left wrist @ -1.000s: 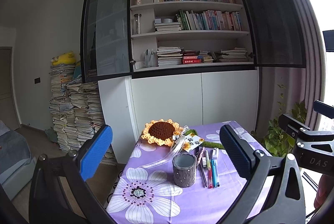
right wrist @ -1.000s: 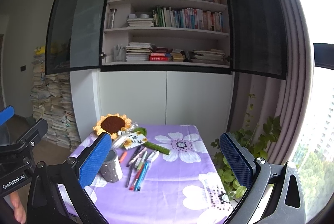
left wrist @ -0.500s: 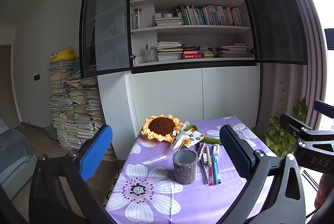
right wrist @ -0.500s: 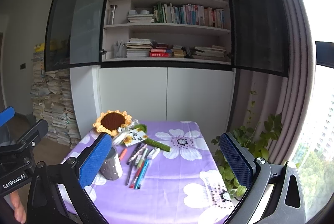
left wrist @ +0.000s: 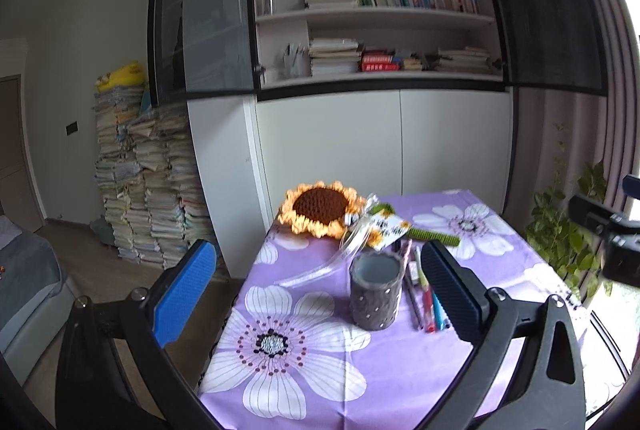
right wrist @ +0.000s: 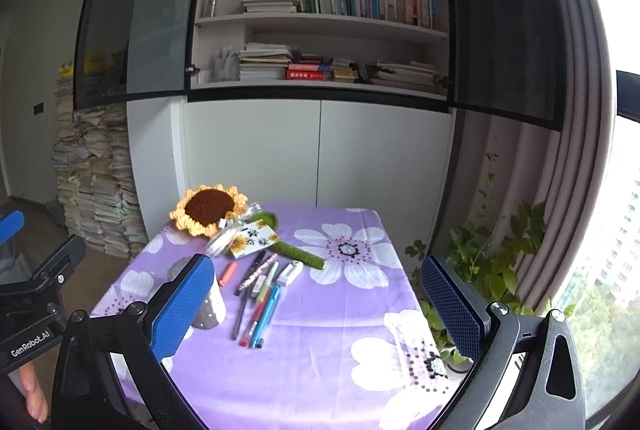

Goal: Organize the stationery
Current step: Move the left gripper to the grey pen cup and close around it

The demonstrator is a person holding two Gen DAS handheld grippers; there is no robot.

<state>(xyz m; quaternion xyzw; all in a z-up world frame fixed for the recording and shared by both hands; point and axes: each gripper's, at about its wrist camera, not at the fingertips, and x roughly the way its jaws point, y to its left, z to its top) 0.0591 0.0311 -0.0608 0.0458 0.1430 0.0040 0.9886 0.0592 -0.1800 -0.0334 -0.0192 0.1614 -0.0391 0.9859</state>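
A grey pen cup (left wrist: pixel 376 292) stands upright and empty on the purple flowered tablecloth (left wrist: pixel 304 358); in the right wrist view it (right wrist: pixel 208 310) is partly hidden behind my left finger. Several pens and markers (right wrist: pixel 260 294) lie in a row to its right, also in the left wrist view (left wrist: pixel 424 290). A small orange marker (right wrist: pixel 228 273) lies apart near the cup. My left gripper (left wrist: pixel 320 294) is open and empty, above the table's near left. My right gripper (right wrist: pixel 316 306) is open and empty, above the table's near side.
A crochet sunflower (left wrist: pixel 320 207) with a green stem (right wrist: pixel 296 254) and a card (right wrist: pixel 254 238) lies at the table's far side. A white cabinet with bookshelves (left wrist: pixel 380 133) stands behind. Paper stacks (left wrist: pixel 140 181) stand at left, a potted plant (right wrist: pixel 488 254) at right.
Both grippers have moved closer to the table and tilted down; the cup and pens now sit larger and higher in both views. Nothing on the table has moved.
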